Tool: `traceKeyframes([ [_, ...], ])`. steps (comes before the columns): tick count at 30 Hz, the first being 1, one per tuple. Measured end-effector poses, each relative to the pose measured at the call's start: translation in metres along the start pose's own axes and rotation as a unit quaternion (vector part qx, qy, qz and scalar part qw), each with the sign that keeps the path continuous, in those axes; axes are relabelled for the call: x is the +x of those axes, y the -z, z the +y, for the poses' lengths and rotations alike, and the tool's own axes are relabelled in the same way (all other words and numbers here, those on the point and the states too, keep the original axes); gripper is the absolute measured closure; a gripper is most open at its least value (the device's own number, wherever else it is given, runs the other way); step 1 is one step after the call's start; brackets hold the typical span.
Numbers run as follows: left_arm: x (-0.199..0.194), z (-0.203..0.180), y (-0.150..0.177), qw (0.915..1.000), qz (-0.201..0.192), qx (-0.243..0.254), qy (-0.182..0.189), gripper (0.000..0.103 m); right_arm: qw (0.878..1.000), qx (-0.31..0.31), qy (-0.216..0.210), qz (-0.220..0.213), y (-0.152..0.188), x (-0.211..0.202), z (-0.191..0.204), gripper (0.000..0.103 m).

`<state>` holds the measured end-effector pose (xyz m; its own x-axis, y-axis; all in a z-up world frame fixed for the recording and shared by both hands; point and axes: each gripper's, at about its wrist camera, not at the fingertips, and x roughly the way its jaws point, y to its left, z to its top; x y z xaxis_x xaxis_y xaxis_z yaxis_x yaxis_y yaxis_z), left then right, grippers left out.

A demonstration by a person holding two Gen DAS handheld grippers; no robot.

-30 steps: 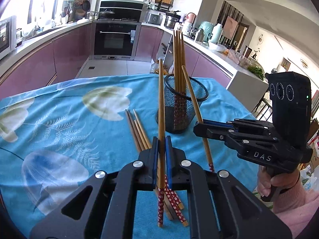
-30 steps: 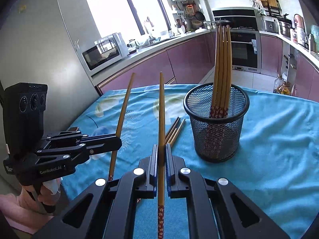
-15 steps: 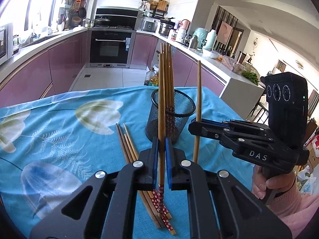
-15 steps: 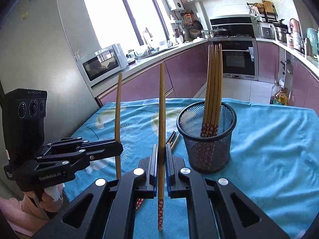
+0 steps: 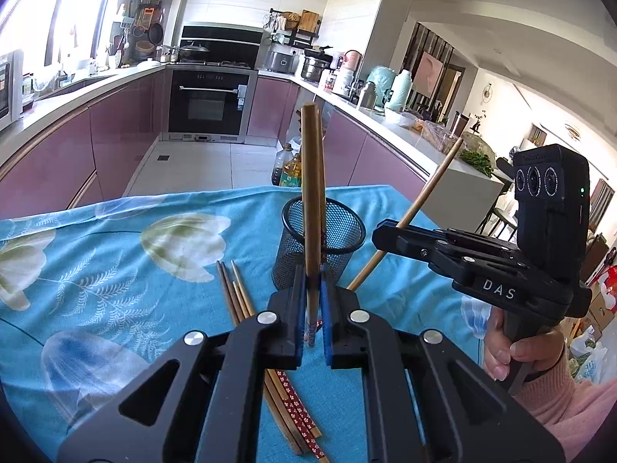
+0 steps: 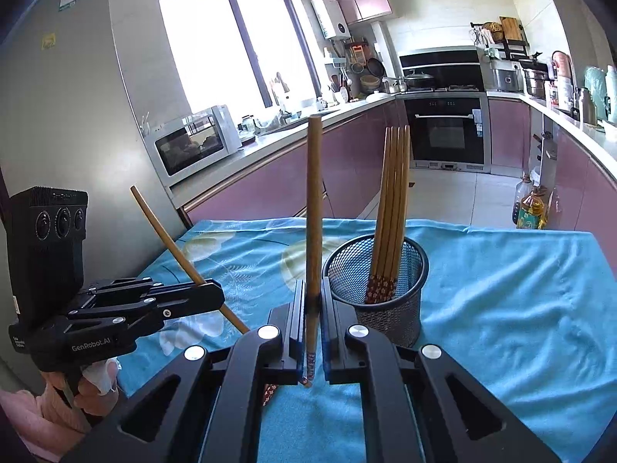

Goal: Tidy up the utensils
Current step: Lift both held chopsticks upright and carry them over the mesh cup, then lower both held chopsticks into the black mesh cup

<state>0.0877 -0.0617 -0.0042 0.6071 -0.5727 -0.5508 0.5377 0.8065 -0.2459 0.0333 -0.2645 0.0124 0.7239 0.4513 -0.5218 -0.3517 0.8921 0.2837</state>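
Observation:
My left gripper (image 5: 313, 274) is shut on a wooden chopstick (image 5: 310, 193), which stands upright in front of the black mesh cup (image 5: 341, 231). In the same view, to the right, my right gripper (image 5: 380, 231) is shut on a second chopstick (image 5: 424, 196) that leans right. From the right wrist, my right gripper (image 6: 312, 287) clamps its chopstick (image 6: 314, 200) upright, left of the mesh cup (image 6: 385, 308). Several chopsticks (image 6: 393, 208) stand in that cup. My left gripper (image 6: 216, 297) is at the left with its chopstick (image 6: 166, 239) tilted. Several loose chopsticks (image 5: 235, 293) lie on the cloth.
The table wears a blue floral cloth (image 5: 115, 270). Past its far edge is open kitchen floor with oil bottles (image 6: 530, 208). Purple cabinets, an oven (image 5: 210, 104) and a microwave (image 6: 193, 146) line the walls. A hand in a pink sleeve (image 5: 559, 397) holds the right gripper.
Both grippers have risen with their chopsticks, whose patterned lower ends are off the cloth. Each gripper sees the other's chopstick swing from one lean through upright to the other. The cup sits lower in both views.

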Motion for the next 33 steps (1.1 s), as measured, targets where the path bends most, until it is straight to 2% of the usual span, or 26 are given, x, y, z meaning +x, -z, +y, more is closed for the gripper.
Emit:
traceKeyframes([
  [17, -0.015, -0.014, -0.048, 0.9983, -0.055, 0.022, 0.003, 0.096, 0.997, -0.03, 0.018, -0.065, -0.045, -0.035, -0.001, 0.097],
  [33, -0.025, -0.039, -0.08, 0.9938, -0.096, 0.055, 0.005, 0.096, 0.995, -0.036, 0.025, -0.094, -0.07, -0.039, -0.008, 0.097],
])
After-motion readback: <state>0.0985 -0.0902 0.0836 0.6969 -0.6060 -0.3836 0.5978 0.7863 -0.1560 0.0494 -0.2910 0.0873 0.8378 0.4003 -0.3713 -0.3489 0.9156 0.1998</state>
